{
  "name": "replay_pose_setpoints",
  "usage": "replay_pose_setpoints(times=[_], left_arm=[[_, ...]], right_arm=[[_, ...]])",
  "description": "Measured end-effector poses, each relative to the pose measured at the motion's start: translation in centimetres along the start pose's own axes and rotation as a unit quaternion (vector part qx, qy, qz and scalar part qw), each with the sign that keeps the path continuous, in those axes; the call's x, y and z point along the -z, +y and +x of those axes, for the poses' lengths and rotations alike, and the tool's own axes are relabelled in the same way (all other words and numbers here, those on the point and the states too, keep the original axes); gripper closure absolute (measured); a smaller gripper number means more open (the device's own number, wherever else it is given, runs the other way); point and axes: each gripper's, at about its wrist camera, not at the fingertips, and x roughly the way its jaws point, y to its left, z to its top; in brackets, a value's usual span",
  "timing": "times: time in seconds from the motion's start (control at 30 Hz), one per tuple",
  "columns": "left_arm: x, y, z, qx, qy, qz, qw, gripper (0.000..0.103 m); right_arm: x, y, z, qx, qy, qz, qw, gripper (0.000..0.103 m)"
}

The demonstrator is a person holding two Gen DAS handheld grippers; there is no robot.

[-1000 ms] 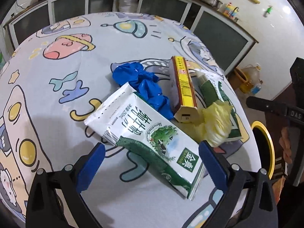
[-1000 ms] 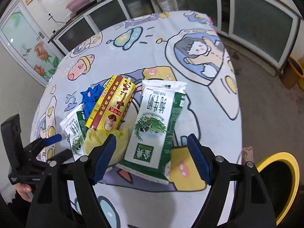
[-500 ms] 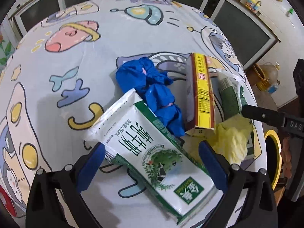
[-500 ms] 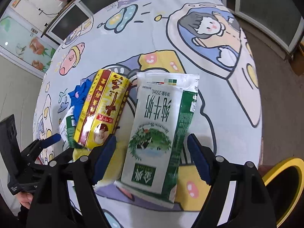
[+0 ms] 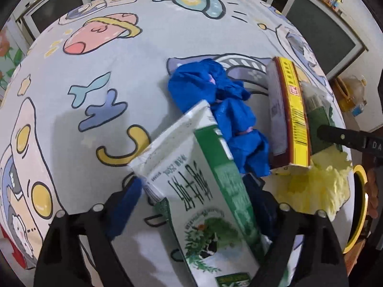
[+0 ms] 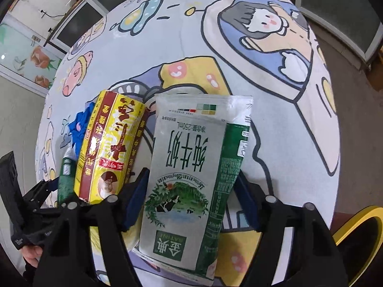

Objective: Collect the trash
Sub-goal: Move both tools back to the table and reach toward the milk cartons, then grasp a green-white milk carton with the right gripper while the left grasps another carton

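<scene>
Both grippers are down over the trash pile, each straddling a milk pouch, so the step in hand looks like the grab itself. Left gripper [image 5: 191, 191]: fingers narrowed around the left milk pouch [image 5: 205, 201], blue pads touching or nearly touching its edges, pouch tilted up between them; can't tell if it's fully pinched yet. Right gripper [image 6: 191, 198]: fingers either side of the right milk pouch [image 6: 191, 174], which lies flat; pads close on its edges, grip not certain either.

Beyond the left fingers, just past the pouch tip, a crumpled blue glove [image 5: 222, 110]. To their right a red-yellow box [image 5: 289, 117], w/ a yellow wad [image 5: 318, 186] at its near end. From the right wrist that box sits just left of the fingers.

Next move, I'd guess: finish squeezing, lift w/o the slick pouch slipping, carry to the yellow-rimmed bin [image 6: 356, 229], low and right of the right fingers.

Surface: round table w/ cartoon-print cloth [image 5: 100, 100]. Room: glass-front cabinets [image 6: 344, 12] along the wall behind.
</scene>
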Motion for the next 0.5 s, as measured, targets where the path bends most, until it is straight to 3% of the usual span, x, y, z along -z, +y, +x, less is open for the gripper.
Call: replay_pose_setpoints(times=[0.07, 0.17, 0.2, 0.37, 0.5], left_arm=[[0.2, 0.3, -0.5, 0.006, -0.006, -0.003, 1.0000, 0.031], [0.6, 0.2, -1.9, 0.014, -0.021, 0.002, 0.9997, 0.059], [0.8, 0.1, -2.6, 0.015, -0.026, 0.006, 0.9995, 0.063], [1.5, 1.7, -5.0, 0.047, -0.039, -0.017, 0.9980, 0.076], [2.3, 2.9, -7.1, 0.058, -0.058, -0.025, 0.9963, 0.076]], right_arm=[[0.1, 0.1, -0.2, -0.001, -0.005, -0.003, 1.000, 0.043], [0.4, 0.6, -0.6, 0.000, -0.012, -0.009, 1.000, 0.047], [0.7, 0.9, -0.9, 0.006, -0.017, -0.015, 1.000, 0.047], [1.5, 1.7, -3.4, -0.009, -0.045, -0.018, 0.999, 0.048], [2.2, 2.1, -7.0, -0.016, -0.080, -0.019, 0.997, 0.048]])
